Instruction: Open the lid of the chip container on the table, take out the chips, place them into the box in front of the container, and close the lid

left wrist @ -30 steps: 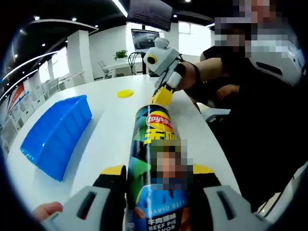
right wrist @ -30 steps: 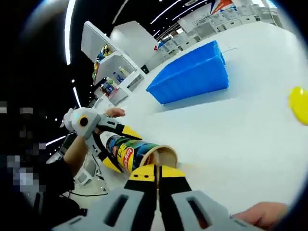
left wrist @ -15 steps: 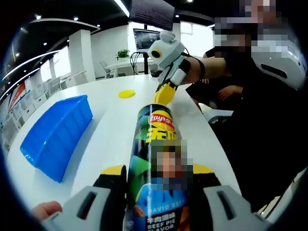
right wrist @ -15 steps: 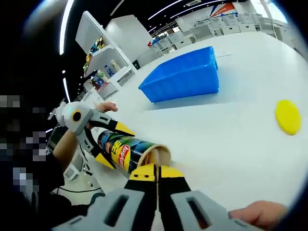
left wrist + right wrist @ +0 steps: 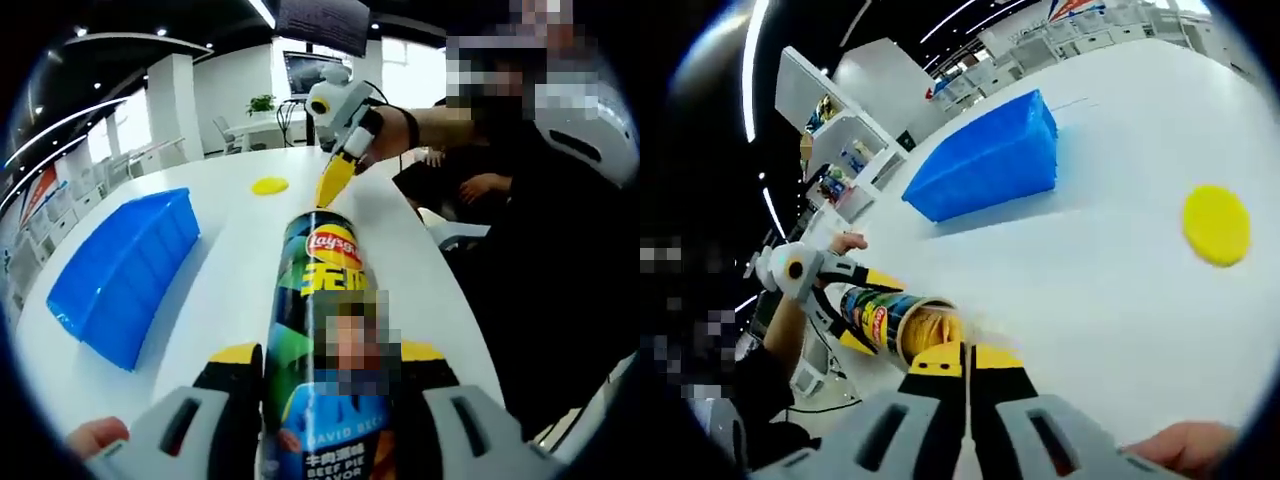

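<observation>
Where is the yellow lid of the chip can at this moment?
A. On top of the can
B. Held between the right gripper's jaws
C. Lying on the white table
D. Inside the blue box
C: the yellow lid lies flat on the white table, apart from the open chip can and the blue box.

- At the upper centre of your left gripper view, a dark wall screen point(image 5: 306, 72) hangs behind a white meeting table point(image 5: 262, 128), a green potted plant point(image 5: 262, 103) to its left.
- In your right gripper view's upper left, white display shelves point(image 5: 835, 150) hold small colourful items.
</observation>
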The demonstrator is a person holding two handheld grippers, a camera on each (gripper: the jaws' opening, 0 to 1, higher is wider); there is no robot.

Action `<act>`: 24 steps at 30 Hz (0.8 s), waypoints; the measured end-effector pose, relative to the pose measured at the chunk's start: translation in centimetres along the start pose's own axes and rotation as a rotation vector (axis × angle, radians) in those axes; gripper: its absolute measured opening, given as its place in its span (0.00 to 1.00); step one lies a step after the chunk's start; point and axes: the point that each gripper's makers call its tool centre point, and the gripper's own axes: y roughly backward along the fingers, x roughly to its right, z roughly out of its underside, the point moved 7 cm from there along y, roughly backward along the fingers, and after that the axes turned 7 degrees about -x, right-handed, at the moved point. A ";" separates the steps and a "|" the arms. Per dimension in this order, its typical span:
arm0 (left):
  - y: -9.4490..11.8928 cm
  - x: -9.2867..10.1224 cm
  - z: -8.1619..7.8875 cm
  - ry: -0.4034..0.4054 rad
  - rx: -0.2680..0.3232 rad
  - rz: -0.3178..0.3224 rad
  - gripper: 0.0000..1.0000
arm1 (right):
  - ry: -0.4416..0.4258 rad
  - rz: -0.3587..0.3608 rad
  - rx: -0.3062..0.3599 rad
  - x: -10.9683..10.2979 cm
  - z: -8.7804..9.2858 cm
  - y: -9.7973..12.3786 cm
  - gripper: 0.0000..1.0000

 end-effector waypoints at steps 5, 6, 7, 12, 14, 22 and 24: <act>0.0 0.0 0.0 0.006 0.007 -0.001 0.51 | 0.022 0.003 -0.002 0.1 -0.1 0.2 0.00; 0.0 0.0 0.0 0.007 0.007 -0.004 0.51 | 0.034 0.012 0.002 0.1 -0.2 0.3 0.00; 0.0 0.0 0.0 0.005 0.007 -0.011 0.51 | 0.082 0.012 0.013 0.2 -0.3 0.3 0.01; 0.1 0.2 0.1 -0.007 0.013 -0.050 0.51 | 0.133 0.004 0.049 0.2 0.0 0.1 0.03; 0.1 0.2 0.1 -0.006 0.016 -0.055 0.51 | 0.153 0.003 0.059 0.1 0.1 0.2 0.03; 0.1 0.3 0.2 0.000 0.014 -0.060 0.52 | 0.331 0.069 0.296 -0.8 -1.5 2.5 0.07; 0.1 0.2 0.2 0.003 0.017 -0.060 0.52 | 0.395 0.067 0.385 -1.7 -2.2 3.6 0.06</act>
